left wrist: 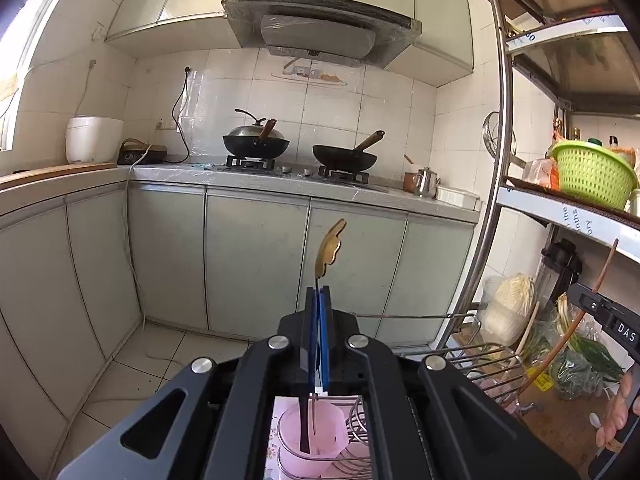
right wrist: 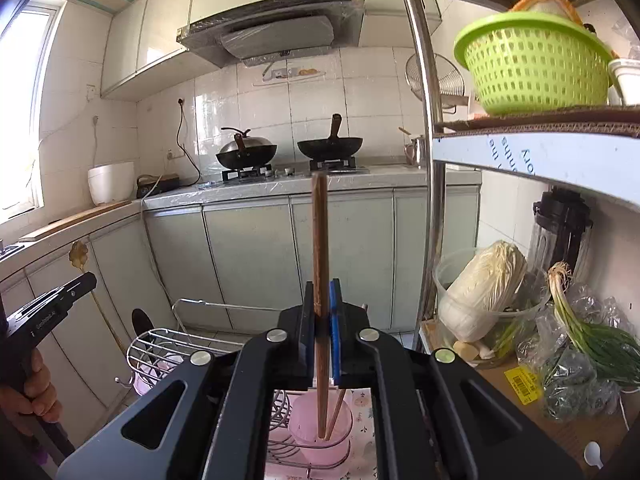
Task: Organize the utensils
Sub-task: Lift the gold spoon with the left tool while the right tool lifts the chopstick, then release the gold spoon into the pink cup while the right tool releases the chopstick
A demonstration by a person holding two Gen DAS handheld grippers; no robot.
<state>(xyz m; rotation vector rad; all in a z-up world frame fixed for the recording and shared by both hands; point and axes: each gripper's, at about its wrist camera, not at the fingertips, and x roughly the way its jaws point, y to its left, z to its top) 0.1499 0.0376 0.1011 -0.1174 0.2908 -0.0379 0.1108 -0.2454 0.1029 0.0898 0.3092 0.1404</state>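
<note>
- The left gripper [left wrist: 319, 300] has its two fingers pressed together on the thin stem of a gold leaf-topped utensil [left wrist: 329, 249], held upright with the leaf end above the fingers.
- The lower end of that utensil reaches down into a pink cup [left wrist: 310, 434], which sits in a wire rack [left wrist: 476, 354] below the gripper.
- The right gripper [right wrist: 322, 306] pinches a wooden chopstick [right wrist: 320, 240] between its fingers, the stick standing nearly upright.
- The chopstick's lower tip is inside a pink cup [right wrist: 320, 436]; a second wooden stick [right wrist: 335, 416] leans in that cup beside it.
- At the right, a metal shelf [right wrist: 540, 156] carries a green basket [right wrist: 532, 68]; below it lie a cabbage [right wrist: 486, 288] and green onions [right wrist: 596, 340].
- Two woks [left wrist: 344, 154] sit on the stove at the back of the worktop [left wrist: 304, 186].
</note>
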